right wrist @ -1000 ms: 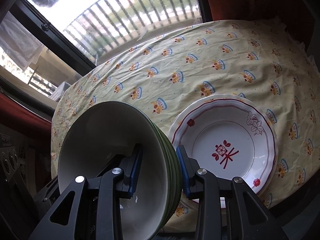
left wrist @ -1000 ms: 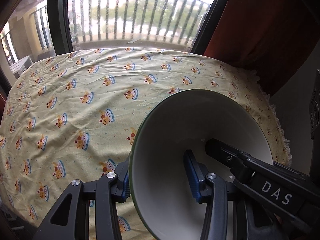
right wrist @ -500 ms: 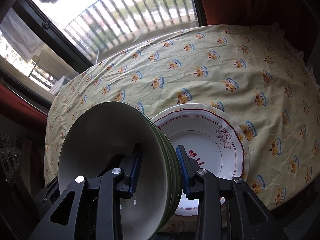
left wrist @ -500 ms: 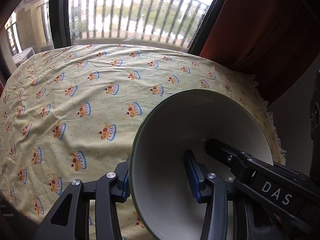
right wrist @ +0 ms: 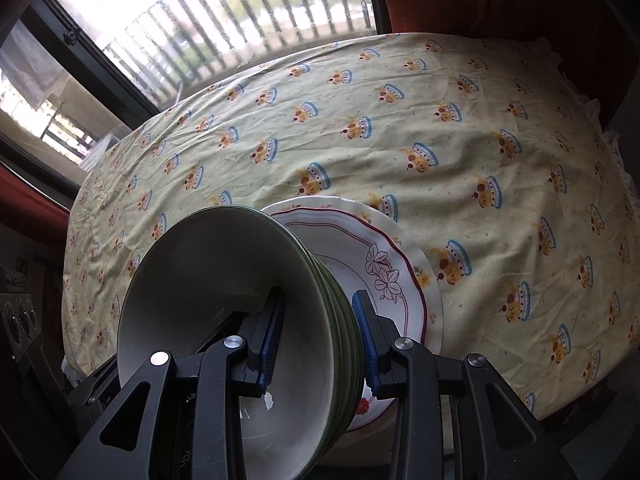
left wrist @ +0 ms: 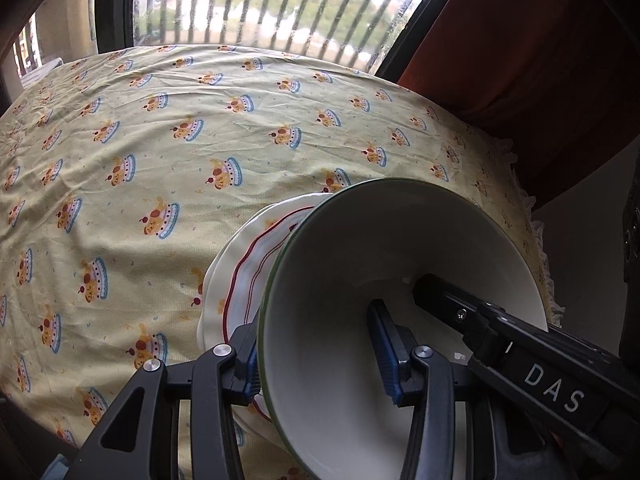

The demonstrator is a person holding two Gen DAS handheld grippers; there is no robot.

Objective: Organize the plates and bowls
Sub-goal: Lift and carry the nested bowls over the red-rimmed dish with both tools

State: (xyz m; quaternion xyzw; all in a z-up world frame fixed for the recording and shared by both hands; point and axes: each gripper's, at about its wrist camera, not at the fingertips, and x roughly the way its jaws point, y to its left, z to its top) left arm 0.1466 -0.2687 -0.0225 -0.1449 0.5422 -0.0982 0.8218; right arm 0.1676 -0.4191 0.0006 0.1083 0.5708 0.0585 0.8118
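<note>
Left claw (left wrist: 320, 352) and right claw (right wrist: 316, 340) both pinch stacked green-rimmed bowls (right wrist: 224, 300), opposite walls. Stack hangs tilted over patterned plate (right wrist: 384, 264), surface's (right wrist: 400, 120) 6 o'clock edge.

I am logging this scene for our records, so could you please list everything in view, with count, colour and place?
bowls: a nested stack, count unclear, white inside with green rims, held tilted above the plate by both grippers.
plate: one, white with red scalloped line and flower drawing, flat on the tablecloth under the bowls.
tablecloth: one, pale yellow with a crown-like print, covering the table.
window: one, dark frame, railing outside, behind the table.
curtain: red, right of the window.
left gripper: black, blue-padded fingers shut across the stack's wall.
right gripper: black, blue-padded fingers shut across the opposite wall.
</note>
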